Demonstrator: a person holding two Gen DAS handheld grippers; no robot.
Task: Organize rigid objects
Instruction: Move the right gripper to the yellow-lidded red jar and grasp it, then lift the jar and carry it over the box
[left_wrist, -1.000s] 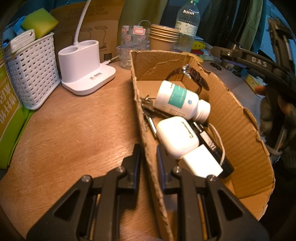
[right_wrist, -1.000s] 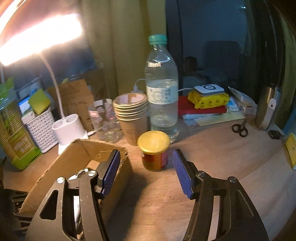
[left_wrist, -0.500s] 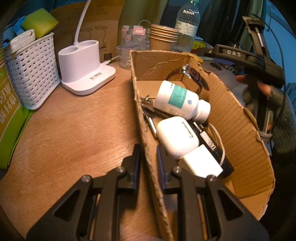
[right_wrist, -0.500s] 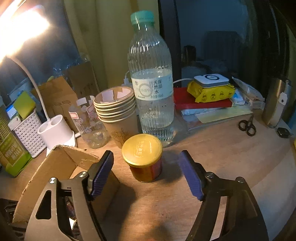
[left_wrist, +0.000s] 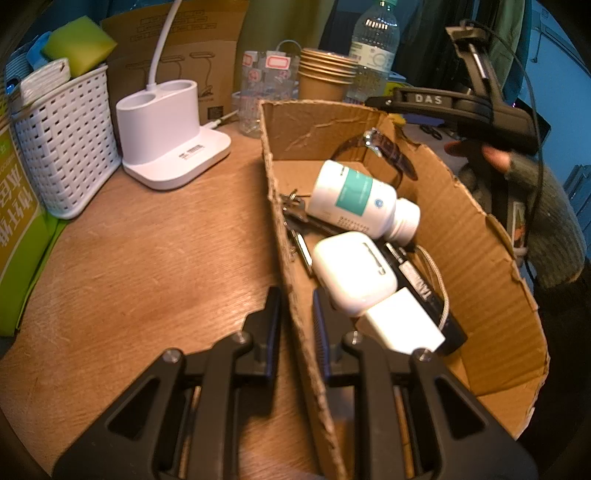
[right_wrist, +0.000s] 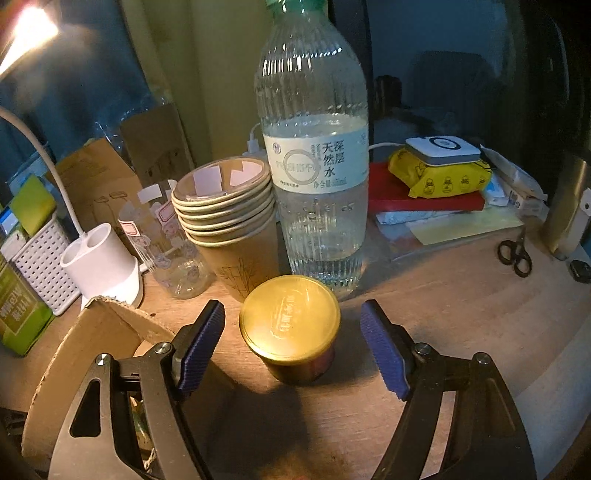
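Jar lined up for the box

Left wrist view. Box (left_wrist: 491, 273) stands on the desk (left_wrist: 155, 258), and the left gripper (left_wrist: 295, 314) is clamped on its near cardboard wall, one finger outside and one inside. That grip looks meant to steady the box while the other hand works. Inside lie a white pill bottle (left_wrist: 354, 199) on its side, a white case (left_wrist: 351, 273), a white charger block (left_wrist: 402, 325), keys (left_wrist: 295, 210), a dark flat item with a cord that I cannot name, and a watch (left_wrist: 388, 151) leaning against the far wall. Beyond the box's far wall the right gripper's body shows, held by a hand (left_wrist: 491, 155) in a knit sleeve. A lamp base (left_wrist: 166, 136) and a white basket (left_wrist: 62, 140) stand well apart on the left.

Right wrist view. The right gripper (right_wrist: 291, 343) has just been opening its jaws, and they now stand wide on either side of a small jar (right_wrist: 291, 328) with a gold lid, neither pad touching it. The jar stands upright on the desk, just beside the box corner (right_wrist: 110, 325), in front of a water bottle (right_wrist: 317, 177) and a stack of paper cups (right_wrist: 229, 210). The wide spread gives clearance past the lid. By my reading, the jar is the next item for the box, and the bottle close behind leaves little room for overshoot.
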